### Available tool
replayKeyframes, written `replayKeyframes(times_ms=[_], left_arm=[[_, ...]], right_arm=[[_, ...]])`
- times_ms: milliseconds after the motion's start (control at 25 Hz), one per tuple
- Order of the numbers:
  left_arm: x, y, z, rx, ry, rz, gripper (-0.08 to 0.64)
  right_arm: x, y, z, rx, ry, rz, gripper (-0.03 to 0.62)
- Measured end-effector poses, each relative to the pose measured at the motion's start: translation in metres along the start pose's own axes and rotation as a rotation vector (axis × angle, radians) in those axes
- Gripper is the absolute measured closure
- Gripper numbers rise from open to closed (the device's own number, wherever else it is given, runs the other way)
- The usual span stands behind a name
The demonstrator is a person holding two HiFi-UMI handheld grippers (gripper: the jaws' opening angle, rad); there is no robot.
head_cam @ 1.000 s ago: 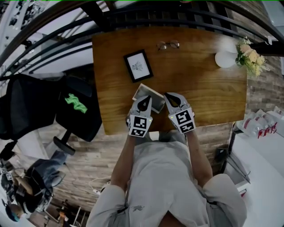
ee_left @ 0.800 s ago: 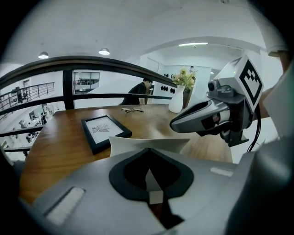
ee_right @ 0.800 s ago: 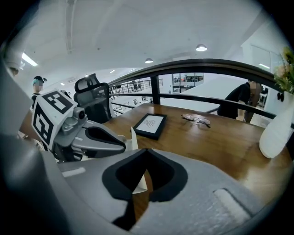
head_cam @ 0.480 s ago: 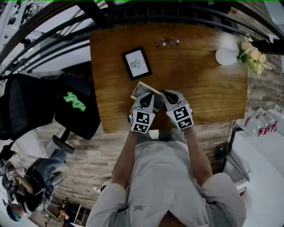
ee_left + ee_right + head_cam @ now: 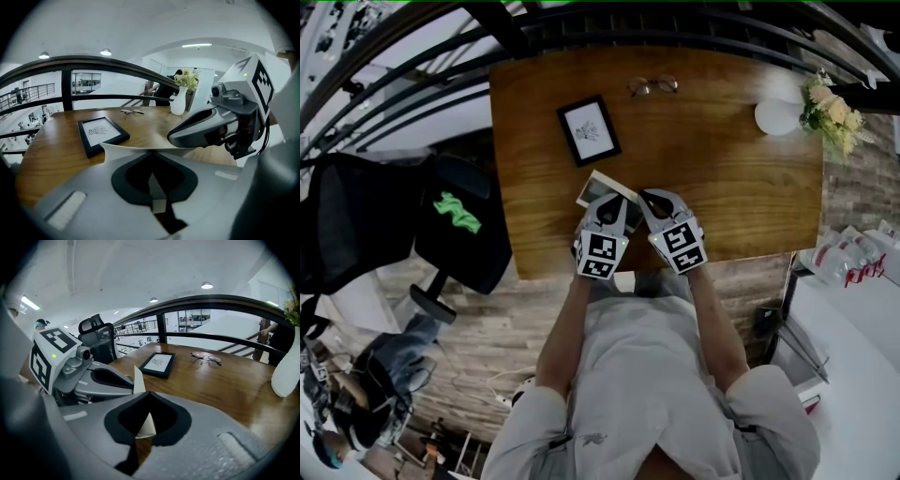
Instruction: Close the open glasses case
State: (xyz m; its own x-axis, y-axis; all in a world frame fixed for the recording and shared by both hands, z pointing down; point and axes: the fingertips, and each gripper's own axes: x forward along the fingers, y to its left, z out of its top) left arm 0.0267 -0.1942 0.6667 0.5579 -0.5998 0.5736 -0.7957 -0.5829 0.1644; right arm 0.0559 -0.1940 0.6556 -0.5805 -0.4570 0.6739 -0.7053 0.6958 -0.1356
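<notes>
Head view: glasses case [image 5: 602,190], pale & flat-sided, is at near edge of wooden table [image 5: 731,197], btwn the two grippers. Left gripper [image 5: 607,214] is on its near-left side, right gripper [image 5: 652,201] on its right, tips close together. Framed picture [image 5: 589,130] lies just beyond the case, spectacles [image 5: 653,87] at far edge, white vase [image 5: 776,118] far right.

Left gripper view: jaws closed on a pale flap of the case [image 5: 119,147]. Flap edge shows in the gap & the sheet sticks out past the tips. Right gripper is just beside, on the right.

Right gripper view: jaws closed w/ a pale corner of the case [image 5: 138,379] pinched btwn them. Left gripper is alongside at left.
</notes>
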Motion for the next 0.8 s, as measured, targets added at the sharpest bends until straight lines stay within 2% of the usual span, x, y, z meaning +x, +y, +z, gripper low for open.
replayKeyframes(times_ms=[800], left_arm=[[-0.020,0.002,-0.012,-0.013,-0.010,0.001,0.540]], right_arm=[[-0.003,0.026,-0.002,-0.005,-0.001,0.003,0.589]])
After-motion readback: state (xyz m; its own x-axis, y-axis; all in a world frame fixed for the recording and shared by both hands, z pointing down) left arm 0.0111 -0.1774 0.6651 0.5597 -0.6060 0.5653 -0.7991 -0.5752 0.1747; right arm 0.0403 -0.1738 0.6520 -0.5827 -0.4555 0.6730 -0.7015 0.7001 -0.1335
